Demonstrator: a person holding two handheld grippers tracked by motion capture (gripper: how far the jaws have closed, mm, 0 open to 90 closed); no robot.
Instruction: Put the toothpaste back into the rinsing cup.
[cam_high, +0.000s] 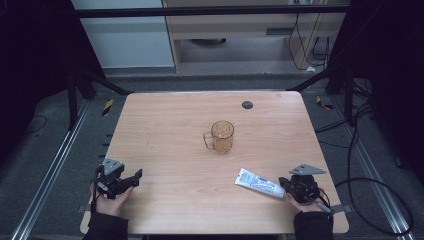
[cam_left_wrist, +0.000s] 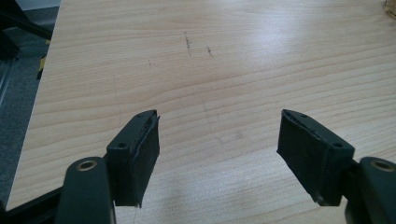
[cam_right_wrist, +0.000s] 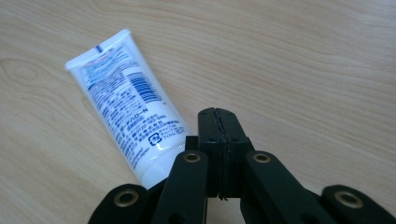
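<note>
High view: right gripper (cam_high: 283, 183) pinched closed, empty, beside tube (cam_high: 260, 182) on desk (cam_high: 175, 125); left gripper (cam_high: 134, 178) spread wide, empty.

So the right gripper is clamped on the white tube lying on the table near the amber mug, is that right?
Not quite: the right gripper is shut with nothing between its jaws. In the right gripper view the white tube lies just beside it on the table. The amber mug stands nearby.

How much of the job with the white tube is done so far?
Nothing looks done yet. The white tube lies flat on the table, apart from the amber mug. In hand: the right gripper sits by the tube's cap end with its jaws shut on nothing. The left gripper is open over bare wood. Gripping and moving the tube is probably still left.
</note>
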